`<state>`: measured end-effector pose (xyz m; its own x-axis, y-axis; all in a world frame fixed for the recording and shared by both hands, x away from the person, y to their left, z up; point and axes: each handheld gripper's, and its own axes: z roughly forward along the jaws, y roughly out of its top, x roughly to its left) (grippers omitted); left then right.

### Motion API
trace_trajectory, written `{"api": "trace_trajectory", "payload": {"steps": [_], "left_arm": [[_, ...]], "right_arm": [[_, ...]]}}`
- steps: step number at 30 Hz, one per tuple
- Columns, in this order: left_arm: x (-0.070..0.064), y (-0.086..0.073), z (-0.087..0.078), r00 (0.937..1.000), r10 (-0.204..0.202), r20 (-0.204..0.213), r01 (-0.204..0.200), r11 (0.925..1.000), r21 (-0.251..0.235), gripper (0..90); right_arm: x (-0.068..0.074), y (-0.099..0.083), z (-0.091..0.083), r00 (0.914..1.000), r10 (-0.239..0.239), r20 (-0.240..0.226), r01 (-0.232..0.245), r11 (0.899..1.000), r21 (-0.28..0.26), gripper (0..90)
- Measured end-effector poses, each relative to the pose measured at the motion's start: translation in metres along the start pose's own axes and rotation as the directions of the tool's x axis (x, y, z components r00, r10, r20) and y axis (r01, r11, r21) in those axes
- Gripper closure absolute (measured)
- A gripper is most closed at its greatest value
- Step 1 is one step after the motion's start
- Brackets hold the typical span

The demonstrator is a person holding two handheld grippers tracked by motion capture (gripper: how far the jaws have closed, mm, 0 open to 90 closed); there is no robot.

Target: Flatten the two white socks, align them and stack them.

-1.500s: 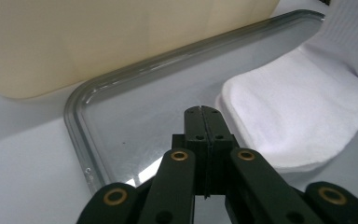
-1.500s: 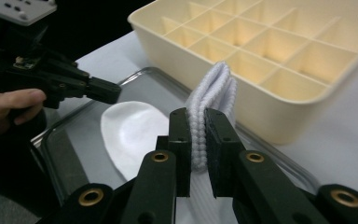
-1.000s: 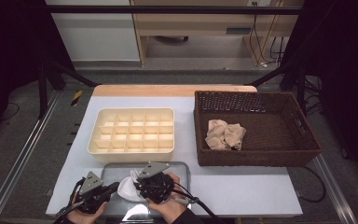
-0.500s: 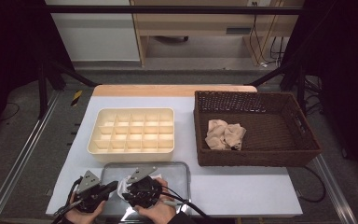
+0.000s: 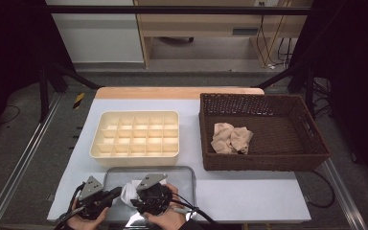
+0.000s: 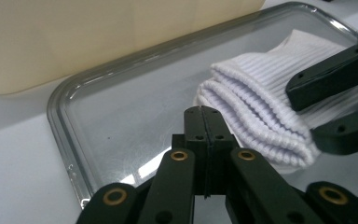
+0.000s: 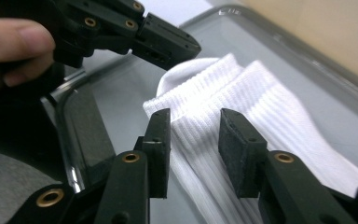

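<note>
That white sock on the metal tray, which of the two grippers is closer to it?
Right. The right gripper hangs directly over the white sock, jaws open astride its ribbed folds. The left gripper is shut, just beside the sock's cuff end over the bare tray.

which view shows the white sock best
The right gripper view: the white sock lies close, ribbed and folded on the tray. The left gripper view shows its folded cuff end; in the high view it is a small patch between the grippers.
</note>
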<state>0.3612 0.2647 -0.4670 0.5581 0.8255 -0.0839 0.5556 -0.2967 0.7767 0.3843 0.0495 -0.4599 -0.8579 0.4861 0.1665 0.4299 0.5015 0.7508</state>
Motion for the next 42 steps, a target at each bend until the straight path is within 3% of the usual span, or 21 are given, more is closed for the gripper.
{"api": "trace_trajectory", "payload": {"steps": [2,5,6,8,12,16,20,23,26,30,35,39,42], "left_arm": [[-0.001,-0.001,0.002,0.9999,0.014,-0.005,-0.014,0.9998,0.010,89.5],[-0.002,-0.001,0.004,0.9999,0.016,-0.005,-0.016,0.9998,0.015,89.5],[-0.002,-0.001,0.003,0.9998,0.017,-0.005,-0.016,0.9998,0.015,89.5],[-0.002,-0.001,0.003,0.9998,0.018,-0.006,-0.017,0.9997,0.016,89.6],[-0.002,-0.002,0.004,0.9999,0.015,-0.005,-0.015,0.9997,0.018,89.6],[-0.002,-0.002,0.005,0.9999,0.015,-0.003,-0.015,0.9997,0.021,89.6],[-0.001,-0.002,0.005,0.9999,0.016,-0.004,-0.016,0.9996,0.025,89.6],[-0.001,-0.002,0.005,0.9999,0.014,-0.003,-0.014,0.9996,0.025,89.6],[0.000,-0.001,0.004,1.0000,0.008,-0.001,-0.008,0.9997,0.021,89.6],[0.003,0.001,0.000,1.0000,-0.006,-0.004,0.006,1.0000,-0.007,89.6],[0.008,0.009,-0.008,0.9991,-0.034,0.027,0.036,0.9976,-0.059,89.6],[0.001,0.022,-0.012,0.9991,0.001,0.042,0.003,0.9963,-0.086,89.6],[-0.010,0.029,-0.010,0.9978,0.043,0.051,-0.038,0.9952,-0.090,89.6]], "right_arm": [[0.002,-0.001,0.006,0.9999,-0.010,0.014,0.010,1.000,0.014,65.7],[0.003,-0.004,0.011,0.9976,-0.051,0.047,0.051,0.999,0.011,79.9],[0.002,-0.003,0.010,0.9980,-0.049,0.040,0.048,0.999,0.011,85.2],[0.001,-0.002,0.007,0.9983,-0.046,0.035,0.045,0.999,0.010,87.3],[-0.002,0.005,0.000,0.9987,-0.045,0.025,0.045,0.999,-0.003,88.5],[0.000,0.018,-0.011,0.9986,-0.053,0.002,0.053,0.997,-0.063,88.6],[0.005,0.024,-0.012,0.9962,-0.063,-0.060,0.057,0.994,-0.091,88.5],[0.007,0.016,0.001,0.9945,-0.066,-0.082,0.062,0.997,-0.049,88.3],[0.005,0.006,0.013,0.9964,-0.057,-0.063,0.057,0.998,0.001,88.0],[0.001,0.000,0.018,0.9961,-0.025,-0.085,0.026,1.000,0.013,83.7],[-0.003,0.007,-0.006,0.9955,-0.021,-0.093,0.017,0.999,-0.044,78.6],[-0.017,0.008,-0.040,0.9998,-0.019,-0.005,0.018,0.996,-0.084,84.1],[-0.028,0.001,-0.055,0.9992,0.016,0.036,-0.013,0.996,-0.083,86.4]]}}
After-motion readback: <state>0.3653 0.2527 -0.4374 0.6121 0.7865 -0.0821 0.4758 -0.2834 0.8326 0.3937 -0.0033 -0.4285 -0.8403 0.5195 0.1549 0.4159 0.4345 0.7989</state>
